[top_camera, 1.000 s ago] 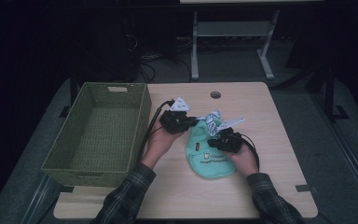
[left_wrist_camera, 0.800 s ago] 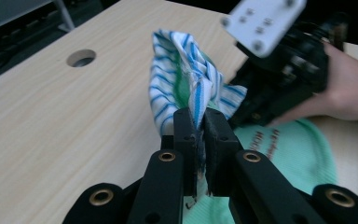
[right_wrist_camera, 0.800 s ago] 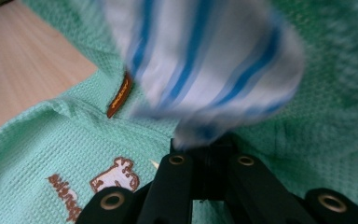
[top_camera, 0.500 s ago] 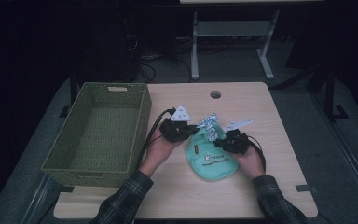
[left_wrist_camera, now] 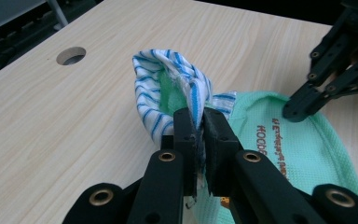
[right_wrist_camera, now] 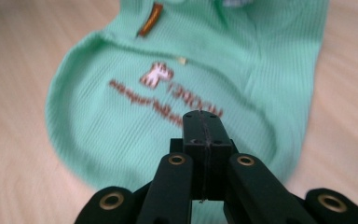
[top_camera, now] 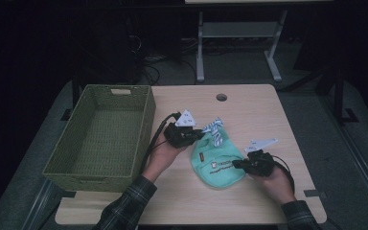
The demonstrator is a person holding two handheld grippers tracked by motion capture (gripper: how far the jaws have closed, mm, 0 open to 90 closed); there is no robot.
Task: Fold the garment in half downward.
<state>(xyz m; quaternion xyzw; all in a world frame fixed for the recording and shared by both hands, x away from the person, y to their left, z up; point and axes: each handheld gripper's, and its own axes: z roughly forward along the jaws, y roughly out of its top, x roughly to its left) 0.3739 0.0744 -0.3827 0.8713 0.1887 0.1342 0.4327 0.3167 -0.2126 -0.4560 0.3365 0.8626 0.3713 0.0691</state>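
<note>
Right gripper [top_camera: 238,164] slides off to the right, jaws pressed together and empty, while the left gripper [top_camera: 197,136] stays clamped on the striped cuff [left_wrist_camera: 177,88] of the green garment [top_camera: 218,160] mid-table, so folding waits.

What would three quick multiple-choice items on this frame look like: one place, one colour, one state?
1. Where is the basket?
A. left of the garment
B. right of the garment
C. on the garment

2. What colour is the garment?
A. red
B. mint green
C. black

3. What is the left gripper doing?
A. wide open
B. shut on the striped cuff
C. shut on the basket

Key: 1 A, in the high view it stands at the table's left side. 2 B, green knit with a blue-striped cuff. 3 B, its fingers pinch the striped fabric.
</note>
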